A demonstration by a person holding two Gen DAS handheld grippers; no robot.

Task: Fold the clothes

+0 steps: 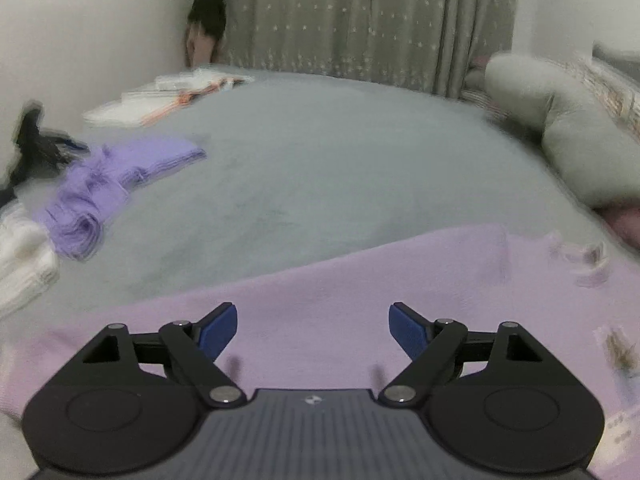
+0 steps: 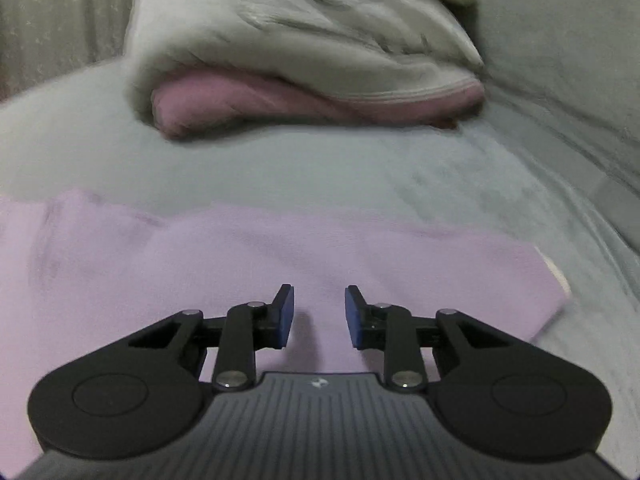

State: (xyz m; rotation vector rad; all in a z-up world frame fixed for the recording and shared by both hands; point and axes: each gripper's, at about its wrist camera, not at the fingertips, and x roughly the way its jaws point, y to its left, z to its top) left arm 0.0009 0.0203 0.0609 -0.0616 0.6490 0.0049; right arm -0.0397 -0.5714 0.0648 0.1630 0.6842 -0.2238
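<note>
So it's a bedroom: grey-green bed [image 1: 320,168] with a fuzzy cover, a grey curtain [image 1: 352,20] dotted with tiny pale specks behind it and a plain white wall on the left. The thing being folded is a lilac garment [image 1: 320,300], spread flat on the near part of the bed, and it fills the foreground in both wrist views; from the right side you can see its far right corner [image 2: 552,280] lying squared off on the cover. The left tool [image 1: 313,330] hangs just over the lilac fabric with its 2 blue pads [image 1: 218,330] spread wide, nothing between them. The right tool [image 2: 319,316] sits over the same garment too, pads closer together but still apart, also gripping nothing. Off to the left there's a bunched purple garment [image 1: 104,188], some white cloth [image 1: 24,264] at the edge beside it, and a few flat clear packets [image 1: 160,100] with orange strips further back. A folded grey quilt [image 2: 304,40] with a pink underside is piled at the far right. Near the garment's right edge there are little paper tags [image 1: 620,428] with print, way too blurry to read. The only marking I can make out is a small white emblem on each tool body, no lettering.
</note>
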